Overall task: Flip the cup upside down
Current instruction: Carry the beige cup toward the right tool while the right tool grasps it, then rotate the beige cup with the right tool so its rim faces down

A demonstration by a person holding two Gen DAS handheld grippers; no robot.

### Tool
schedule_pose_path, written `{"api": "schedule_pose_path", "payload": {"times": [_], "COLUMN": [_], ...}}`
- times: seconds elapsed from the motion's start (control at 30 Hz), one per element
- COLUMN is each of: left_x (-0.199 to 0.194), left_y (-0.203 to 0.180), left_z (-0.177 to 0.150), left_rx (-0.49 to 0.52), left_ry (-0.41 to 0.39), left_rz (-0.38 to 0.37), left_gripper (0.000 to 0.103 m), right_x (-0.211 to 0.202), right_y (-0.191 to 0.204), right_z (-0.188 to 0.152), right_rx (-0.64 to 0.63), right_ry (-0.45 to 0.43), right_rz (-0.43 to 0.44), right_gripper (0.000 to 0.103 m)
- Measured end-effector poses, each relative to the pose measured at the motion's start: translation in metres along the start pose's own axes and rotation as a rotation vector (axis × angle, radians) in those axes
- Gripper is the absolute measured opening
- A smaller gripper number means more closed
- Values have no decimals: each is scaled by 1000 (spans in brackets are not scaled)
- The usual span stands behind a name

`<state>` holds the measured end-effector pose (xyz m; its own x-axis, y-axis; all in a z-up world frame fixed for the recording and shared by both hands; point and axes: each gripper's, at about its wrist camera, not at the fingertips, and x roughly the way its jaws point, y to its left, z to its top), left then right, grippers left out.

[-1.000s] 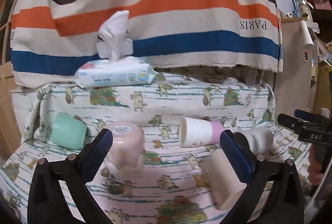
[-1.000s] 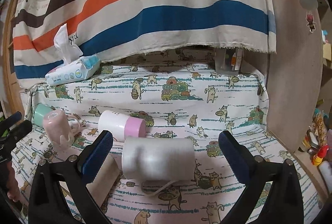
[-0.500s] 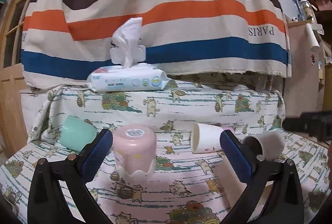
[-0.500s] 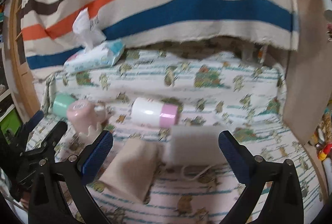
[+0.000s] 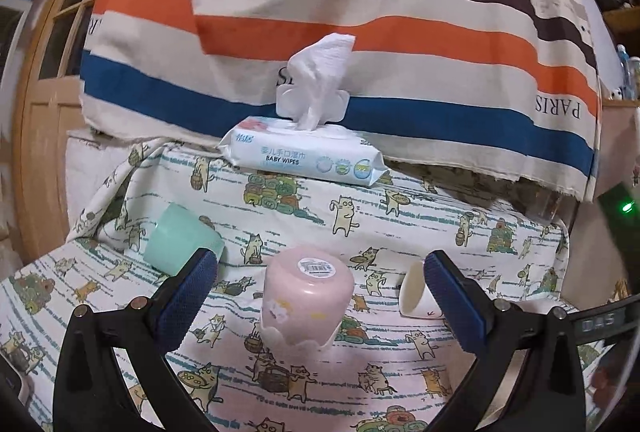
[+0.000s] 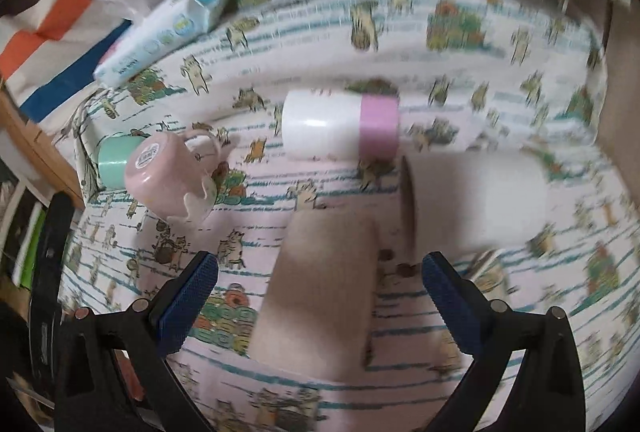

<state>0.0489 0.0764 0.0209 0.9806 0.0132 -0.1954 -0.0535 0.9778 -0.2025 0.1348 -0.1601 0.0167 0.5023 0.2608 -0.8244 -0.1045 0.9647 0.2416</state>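
A pink cup (image 5: 306, 296) stands upside down on the cat-print cloth, just beyond and between the fingers of my open, empty left gripper (image 5: 318, 298); it also shows in the right wrist view (image 6: 168, 178). A mint cup (image 5: 178, 238) lies on its side at the left. A white cup with a pink band (image 6: 340, 130) lies on its side. A beige cup (image 6: 324, 284) lies on its side between the fingers of my open, empty right gripper (image 6: 320, 298). A white mug (image 6: 476, 198) lies on its side to its right.
A pack of baby wipes (image 5: 304, 154) sits on the raised ledge at the back, under a striped hanging cloth (image 5: 320, 12). A wooden frame (image 5: 44, 120) stands at the left. The other gripper shows at the left edge of the right wrist view (image 6: 48, 272).
My left gripper has swung left, so the pink cup now sits centred between its fingers. My right gripper has risen and tilted down over the beige cup. No cup has moved.
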Motion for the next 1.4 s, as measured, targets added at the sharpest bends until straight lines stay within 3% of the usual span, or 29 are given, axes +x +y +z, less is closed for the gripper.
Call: {"api": "schedule_pose_path", "payload": {"times": [0.1, 0.37, 0.5, 0.7, 0.83, 1.2, 1.4], "left_x": [1, -1, 1, 3, 2, 1, -3], "left_y": [2, 8, 11, 8, 9, 5, -4], "left_z": [0, 3, 3, 1, 2, 1, 0], "left_rx": [-12, -48, -69, -51, -56, -21, 28], "left_ry": [10, 15, 21, 39, 32, 20, 2], "left_rz": [-3, -15, -11, -3, 0, 13, 12], "left_gripper": [103, 103, 103, 103, 103, 103, 103], "right_x": [18, 50, 61, 66, 51, -9, -20], "right_y": [2, 6, 3, 4, 7, 23, 25], "right_z": [3, 9, 12, 10, 8, -8, -20], "right_rx": [33, 28, 24, -10, -33, -205, -246], "right_ry": [61, 130, 152, 168, 108, -94, -167], "right_rz": [1, -61, -91, -102, -73, -115, -133], "right_gripper": [91, 85, 72, 69, 69, 69, 69]}}
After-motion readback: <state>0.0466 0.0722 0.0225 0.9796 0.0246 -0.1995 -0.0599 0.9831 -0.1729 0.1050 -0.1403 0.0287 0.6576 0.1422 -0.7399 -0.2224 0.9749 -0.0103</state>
